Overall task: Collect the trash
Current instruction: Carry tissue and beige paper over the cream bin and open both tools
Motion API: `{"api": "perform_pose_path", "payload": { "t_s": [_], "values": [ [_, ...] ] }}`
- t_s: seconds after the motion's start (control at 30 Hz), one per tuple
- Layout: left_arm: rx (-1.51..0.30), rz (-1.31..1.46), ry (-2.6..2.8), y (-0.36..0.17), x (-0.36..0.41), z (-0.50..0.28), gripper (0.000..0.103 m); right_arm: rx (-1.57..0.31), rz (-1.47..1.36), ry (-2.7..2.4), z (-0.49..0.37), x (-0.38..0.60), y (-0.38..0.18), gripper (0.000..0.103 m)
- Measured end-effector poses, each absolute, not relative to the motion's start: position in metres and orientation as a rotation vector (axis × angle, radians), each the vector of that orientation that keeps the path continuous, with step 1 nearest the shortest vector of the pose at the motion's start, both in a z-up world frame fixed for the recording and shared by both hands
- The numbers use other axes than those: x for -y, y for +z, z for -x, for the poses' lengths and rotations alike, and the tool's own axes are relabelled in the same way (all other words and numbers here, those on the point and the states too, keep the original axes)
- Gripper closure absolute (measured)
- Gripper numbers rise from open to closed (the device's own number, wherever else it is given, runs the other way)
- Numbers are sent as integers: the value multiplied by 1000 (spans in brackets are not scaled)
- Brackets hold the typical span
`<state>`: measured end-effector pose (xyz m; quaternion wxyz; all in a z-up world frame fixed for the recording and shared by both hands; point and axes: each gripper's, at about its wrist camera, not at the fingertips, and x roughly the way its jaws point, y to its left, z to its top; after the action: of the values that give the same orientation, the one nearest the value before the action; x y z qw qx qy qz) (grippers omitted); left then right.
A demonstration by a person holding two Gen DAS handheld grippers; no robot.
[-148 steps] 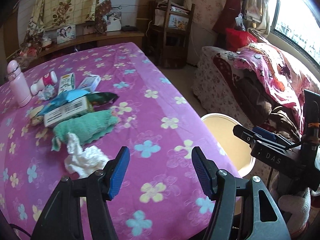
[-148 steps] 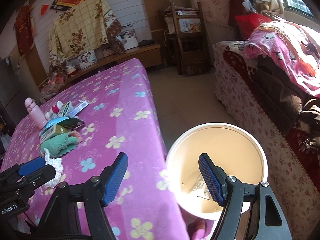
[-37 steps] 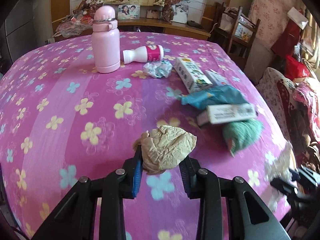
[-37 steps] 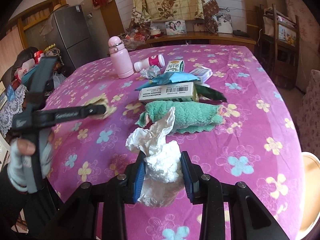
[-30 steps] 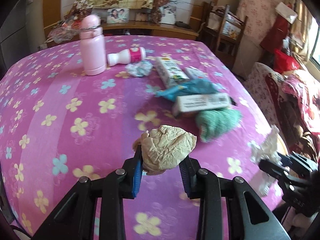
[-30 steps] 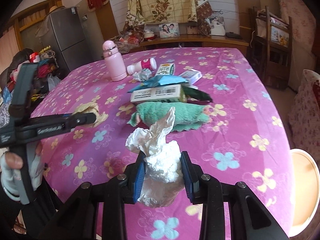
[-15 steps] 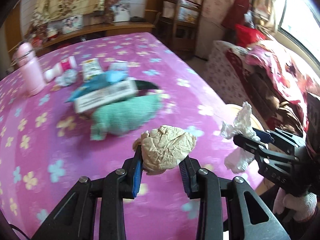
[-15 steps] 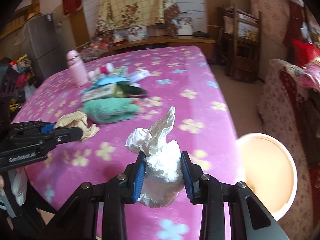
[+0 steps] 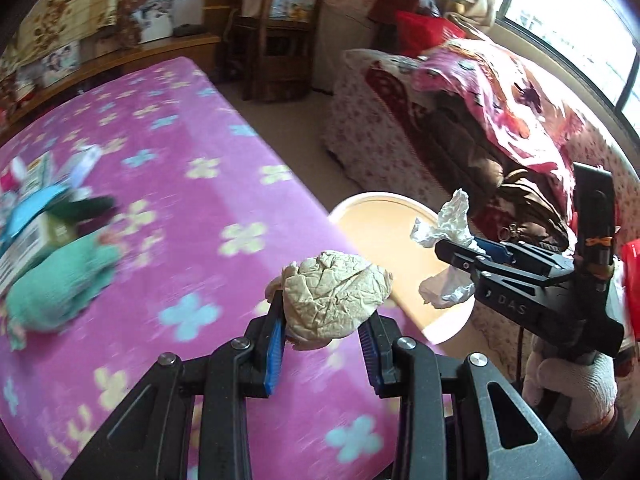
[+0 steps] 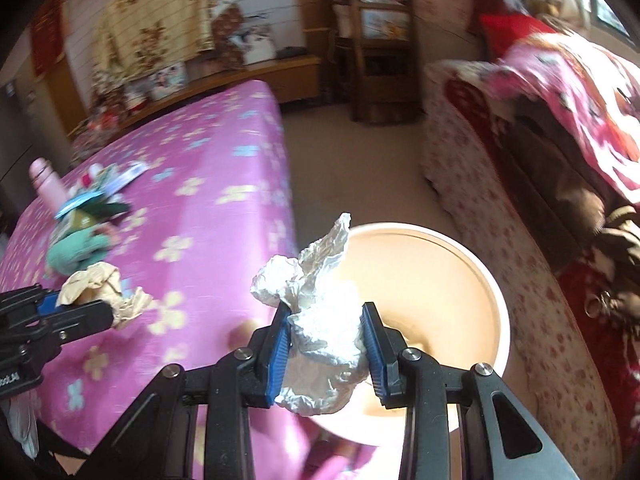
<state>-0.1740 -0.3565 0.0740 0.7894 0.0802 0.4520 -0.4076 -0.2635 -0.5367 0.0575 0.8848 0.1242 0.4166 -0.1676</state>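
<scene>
The left tongs are clamped narrow on a crumpled tan paper ball, their blue pads pressing its two sides. The ball hangs above the near right edge of the bench, which wears a magenta cloth with flowers. The right tongs grip a crumpled white tissue the same way, one twisted end sticking up past the pads. That tissue is held over the open mouth of a pale round bin standing on the floor just off the bench's right edge. In the left wrist view a white-gloved hand holds the right tool's handle. Further back, toward the left side of the bench, lie a rolled green cloth, a small carton and a pink bottle, all blurred.
</scene>
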Motion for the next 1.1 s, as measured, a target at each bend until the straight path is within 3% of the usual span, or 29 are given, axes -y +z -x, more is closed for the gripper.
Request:
{"api": "perform_pose_path", "payload": {
  "t_s": [0.27, 0.4, 0.47, 1.1],
  "values": [
    [-1020, -176, -918, 56, 412, 171, 66, -868, -341, -450, 278, 582, 42, 66],
    [-1033, -161, -932, 51, 425, 168, 53, -869, -390, -495, 282, 598, 35, 63],
    [-1036, -146, -940, 49, 429, 166, 48, -861, -434, -494, 283, 605, 33, 31],
    [-992, -187, -858, 50, 403, 166, 46, -848, -392, -477, 277, 590, 40, 31]
  ]
}}
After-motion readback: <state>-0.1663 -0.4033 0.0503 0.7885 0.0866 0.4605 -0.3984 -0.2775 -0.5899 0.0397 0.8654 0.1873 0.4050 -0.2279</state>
